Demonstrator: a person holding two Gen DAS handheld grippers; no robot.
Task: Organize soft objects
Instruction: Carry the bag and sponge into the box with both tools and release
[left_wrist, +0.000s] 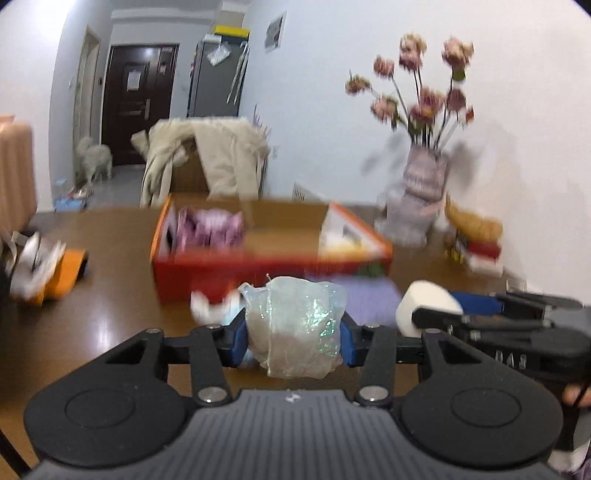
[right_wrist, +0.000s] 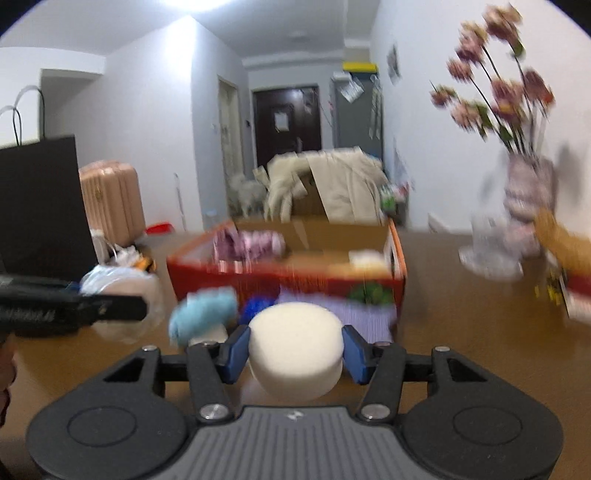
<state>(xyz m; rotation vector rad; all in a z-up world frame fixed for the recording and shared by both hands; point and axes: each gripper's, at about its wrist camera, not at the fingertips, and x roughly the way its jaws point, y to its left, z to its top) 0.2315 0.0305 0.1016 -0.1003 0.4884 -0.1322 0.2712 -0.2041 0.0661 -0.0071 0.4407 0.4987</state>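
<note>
My left gripper (left_wrist: 293, 334) is shut on a soft item in a shiny clear plastic bag (left_wrist: 295, 326), held above the brown table in front of the red cardboard box (left_wrist: 258, 266). My right gripper (right_wrist: 295, 349) is shut on a round white sponge (right_wrist: 295, 350); it also shows in the left wrist view (left_wrist: 424, 308), to the right of the bag. The box (right_wrist: 288, 277) holds a pink-purple fluffy item (left_wrist: 210, 227) at its left end. A light blue fluffy item (right_wrist: 203, 315), a dark blue item (right_wrist: 256, 306) and a lilac cloth (right_wrist: 365, 317) lie in front of the box.
A vase of pink flowers (left_wrist: 424, 184) stands at the back right by the wall, with a brown plush (left_wrist: 472, 223) and packets beside it. An orange object with white bags (left_wrist: 48, 269) lies at the left. A black bag (right_wrist: 40, 203) stands at the far left.
</note>
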